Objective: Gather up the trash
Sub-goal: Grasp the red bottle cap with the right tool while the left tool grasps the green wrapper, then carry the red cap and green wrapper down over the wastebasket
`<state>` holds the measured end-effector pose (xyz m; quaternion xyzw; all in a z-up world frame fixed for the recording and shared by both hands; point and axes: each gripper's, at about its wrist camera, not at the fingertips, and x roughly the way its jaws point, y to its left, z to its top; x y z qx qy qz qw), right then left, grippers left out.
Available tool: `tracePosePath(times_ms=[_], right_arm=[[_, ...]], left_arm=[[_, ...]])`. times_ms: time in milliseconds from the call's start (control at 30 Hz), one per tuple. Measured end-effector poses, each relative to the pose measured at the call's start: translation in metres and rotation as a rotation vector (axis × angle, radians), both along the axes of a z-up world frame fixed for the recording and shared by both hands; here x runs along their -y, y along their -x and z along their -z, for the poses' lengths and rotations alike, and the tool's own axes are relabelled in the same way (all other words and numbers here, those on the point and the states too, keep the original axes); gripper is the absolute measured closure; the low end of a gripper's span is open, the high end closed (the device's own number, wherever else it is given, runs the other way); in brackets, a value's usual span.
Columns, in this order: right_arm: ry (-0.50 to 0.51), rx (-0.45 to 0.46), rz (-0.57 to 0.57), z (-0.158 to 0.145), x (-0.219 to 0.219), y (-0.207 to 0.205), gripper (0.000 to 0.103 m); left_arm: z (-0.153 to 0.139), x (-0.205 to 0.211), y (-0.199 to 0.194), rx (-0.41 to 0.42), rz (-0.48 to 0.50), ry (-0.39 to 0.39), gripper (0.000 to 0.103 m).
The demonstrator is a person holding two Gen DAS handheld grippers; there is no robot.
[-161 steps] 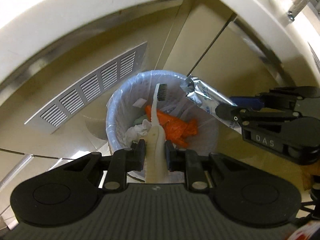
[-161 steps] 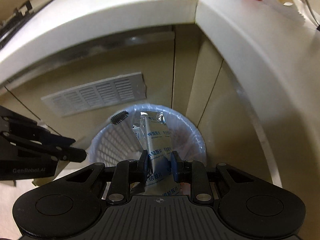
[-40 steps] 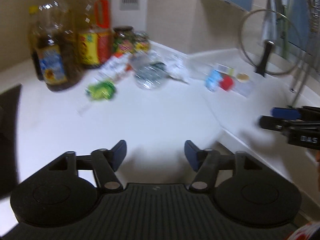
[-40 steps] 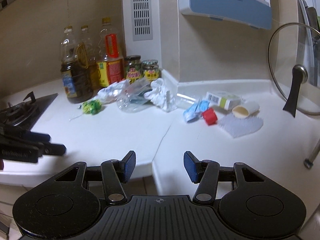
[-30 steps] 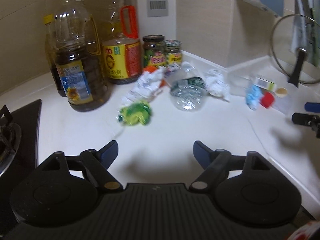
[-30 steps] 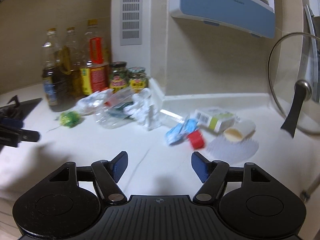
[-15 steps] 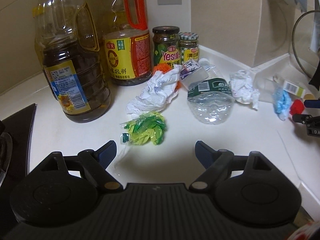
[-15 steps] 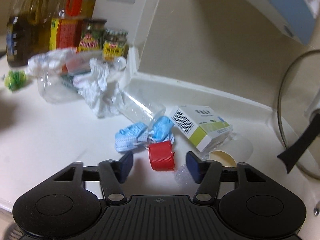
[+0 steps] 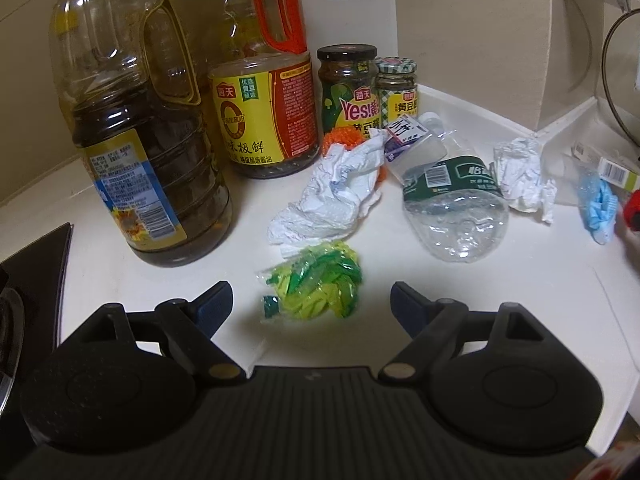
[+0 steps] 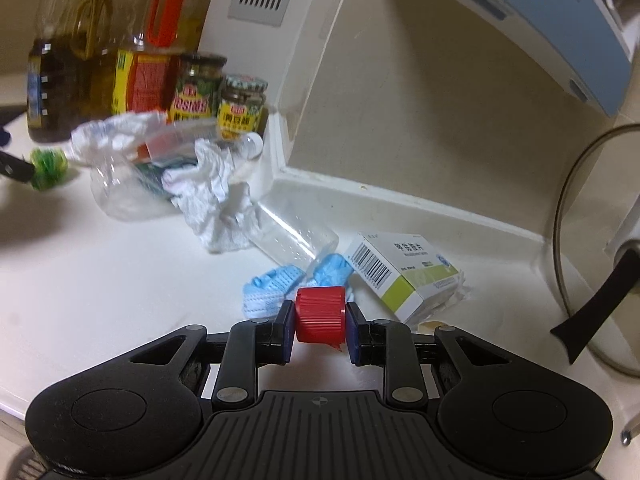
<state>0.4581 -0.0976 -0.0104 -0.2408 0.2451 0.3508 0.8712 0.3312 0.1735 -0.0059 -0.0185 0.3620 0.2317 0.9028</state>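
Closing now with the right gripper (image 10: 320,330) on the red bottle cap (image 10: 320,314), pads at both its sides, cap low over the countertop (image 10: 100,280) near the inner corner. Holding the left gripper (image 9: 310,304) wide open and empty just before the green wrapper (image 9: 316,282), not yet touching. Still left on the countertop: crumpled paper (image 9: 332,196), crushed clear bottle (image 9: 456,208), white tissue (image 10: 216,192), blue mask (image 10: 276,284) and medicine box (image 10: 404,272) toward the back wall. Much to collect yet, probably; no bin in view.

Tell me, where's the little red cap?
In the right wrist view, the red cap sits between the closing right hand-held gripper jaws, just before the blue mask and medicine box.
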Motion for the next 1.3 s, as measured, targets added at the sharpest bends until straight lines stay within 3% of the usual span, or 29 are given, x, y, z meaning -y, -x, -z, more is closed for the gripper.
tracePosePath(times_ms=[167, 300, 400, 467, 500, 833, 1300], right_arm=[[-0.025, -0.035, 0.010, -0.007, 0.002, 0.011, 0.077], [-0.028, -0.050, 0.024, -0.008, 0.006, 0.017, 0.077], [-0.026, -0.058, 0.037, -0.008, 0.008, 0.022, 0.077], [-0.029, -0.058, 0.043, -0.011, 0.010, 0.026, 0.077], [-0.031, -0.058, 0.049, -0.012, 0.012, 0.028, 0.077], [-0.083, -0.079, 0.049, -0.024, 0.016, 0.060, 0.077], [-0.125, -0.154, 0.016, -0.028, 0.026, 0.131, 0.077]], left_arm=[[0.009, -0.010, -0.010, -0.010, 0.024, 0.036, 0.021], [0.012, -0.015, -0.016, -0.018, 0.043, 0.053, 0.033], [0.015, -0.018, -0.019, -0.038, 0.045, 0.062, 0.059], [0.012, -0.016, -0.015, -0.034, 0.051, 0.058, 0.071], [0.010, -0.013, -0.013, -0.033, 0.053, 0.055, 0.083], [-0.009, 0.015, 0.029, -0.004, 0.097, 0.052, 0.086], [-0.031, 0.081, 0.091, 0.041, 0.180, 0.126, 0.086]])
